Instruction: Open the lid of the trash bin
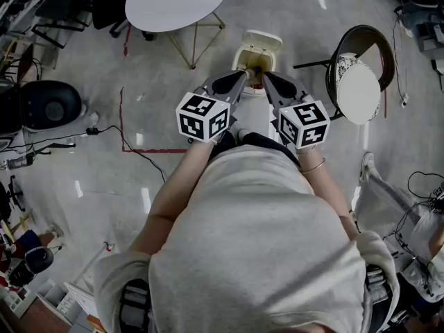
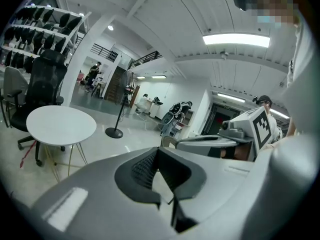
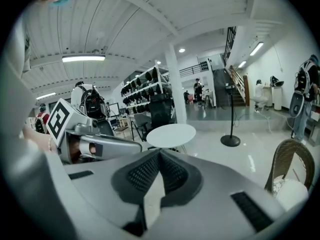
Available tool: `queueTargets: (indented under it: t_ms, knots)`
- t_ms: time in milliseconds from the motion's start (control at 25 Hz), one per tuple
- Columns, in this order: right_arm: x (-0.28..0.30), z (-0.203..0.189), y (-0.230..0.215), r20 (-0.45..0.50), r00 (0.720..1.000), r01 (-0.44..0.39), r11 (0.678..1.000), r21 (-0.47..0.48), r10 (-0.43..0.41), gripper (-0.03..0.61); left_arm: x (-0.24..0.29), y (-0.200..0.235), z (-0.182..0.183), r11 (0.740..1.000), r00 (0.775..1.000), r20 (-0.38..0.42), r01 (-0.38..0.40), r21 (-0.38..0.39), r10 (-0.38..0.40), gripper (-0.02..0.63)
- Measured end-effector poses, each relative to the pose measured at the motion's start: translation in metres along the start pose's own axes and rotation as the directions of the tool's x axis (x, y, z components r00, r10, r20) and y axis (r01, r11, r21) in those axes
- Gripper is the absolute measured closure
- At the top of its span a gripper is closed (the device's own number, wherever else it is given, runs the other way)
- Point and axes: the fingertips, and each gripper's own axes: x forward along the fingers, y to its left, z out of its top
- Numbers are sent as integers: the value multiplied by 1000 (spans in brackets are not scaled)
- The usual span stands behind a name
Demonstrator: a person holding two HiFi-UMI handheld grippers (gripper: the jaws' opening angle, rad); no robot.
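In the head view a small cream trash bin stands on the floor just past both grippers. Its lid appears tipped up toward the far side, and the opening below it shows something brownish. My left gripper and right gripper are held side by side, tips pointing at the bin's near rim; whether they touch it I cannot tell. The left gripper has its ribbed pads together with nothing between them. So does the right gripper. The bin is hidden in both gripper views.
A round white table stands beyond the bin to the left. A wicker chair with a white cushion is to the right. A black office chair, floor cables and red tape lines lie to the left.
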Motion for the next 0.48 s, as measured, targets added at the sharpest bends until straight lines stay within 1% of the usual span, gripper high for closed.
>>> queueTargets:
  t_ms: [120, 280, 480]
  knots:
    - [-2, -1, 2, 7, 1000, -2, 1000, 9, 2, 571, 0, -1, -5, 1000, 1000, -5, 4, -13, -4, 609]
    - [-4, 4, 3, 22, 1000, 11, 1000, 4, -11, 571, -1, -2, -12, 999, 1000, -15, 11, -49, -12, 609]
    - [-6, 8, 2, 36, 999, 19, 1000, 13, -19, 571, -2, -6, -11, 998, 1000, -17, 25, -55, -26, 609]
